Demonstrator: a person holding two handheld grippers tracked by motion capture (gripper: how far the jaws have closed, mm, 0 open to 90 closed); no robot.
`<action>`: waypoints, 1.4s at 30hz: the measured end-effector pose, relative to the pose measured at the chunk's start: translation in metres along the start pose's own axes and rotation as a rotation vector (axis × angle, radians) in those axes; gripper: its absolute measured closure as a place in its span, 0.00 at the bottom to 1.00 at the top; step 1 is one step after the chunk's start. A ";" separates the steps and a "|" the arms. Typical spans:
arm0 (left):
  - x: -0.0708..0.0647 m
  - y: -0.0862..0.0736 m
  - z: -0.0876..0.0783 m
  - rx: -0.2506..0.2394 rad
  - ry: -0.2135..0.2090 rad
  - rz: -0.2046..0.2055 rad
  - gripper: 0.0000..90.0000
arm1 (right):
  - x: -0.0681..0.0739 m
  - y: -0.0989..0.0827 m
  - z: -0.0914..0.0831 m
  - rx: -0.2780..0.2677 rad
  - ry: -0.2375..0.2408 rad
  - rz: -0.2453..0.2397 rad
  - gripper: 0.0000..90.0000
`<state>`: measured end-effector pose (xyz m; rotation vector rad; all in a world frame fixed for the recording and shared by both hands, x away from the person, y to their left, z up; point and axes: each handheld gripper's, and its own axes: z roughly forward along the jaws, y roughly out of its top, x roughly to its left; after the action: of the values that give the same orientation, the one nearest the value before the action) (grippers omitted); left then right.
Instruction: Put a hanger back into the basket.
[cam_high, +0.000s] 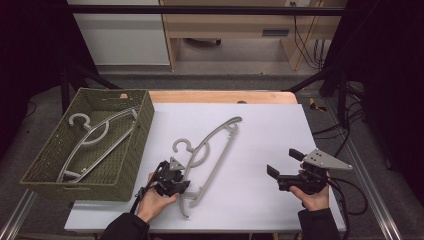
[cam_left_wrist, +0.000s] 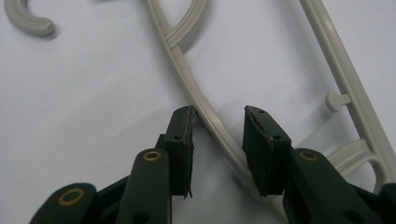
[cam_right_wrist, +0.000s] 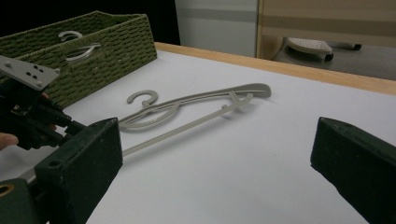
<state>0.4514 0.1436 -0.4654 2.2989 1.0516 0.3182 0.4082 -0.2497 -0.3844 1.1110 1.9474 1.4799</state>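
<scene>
Left hand-held gripper straddles the hanger, its hook cropped.

The grey plastic hanger lies flat on the white table top, just right of the green basket; its hook curls open toward the basket side; its long shoulder runs slantwise, one tip far up the table, the other near the front edge; in the left gripper view its curved arm passes between the two black jaws.
</scene>
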 end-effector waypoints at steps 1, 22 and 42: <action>0.000 0.000 0.000 0.001 0.002 0.007 0.71 | 0.000 0.000 0.000 0.001 -0.001 -0.001 0.03; 0.013 -0.006 -0.014 0.093 -0.007 0.027 0.78 | -0.001 0.000 -0.002 0.001 0.002 0.000 0.03; 0.001 -0.002 -0.014 0.153 0.050 0.013 0.91 | -0.001 0.000 -0.002 0.003 0.002 0.002 0.03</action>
<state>0.4446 0.1513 -0.4553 2.4455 1.1213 0.3107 0.4075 -0.2518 -0.3835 1.1133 1.9509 1.4803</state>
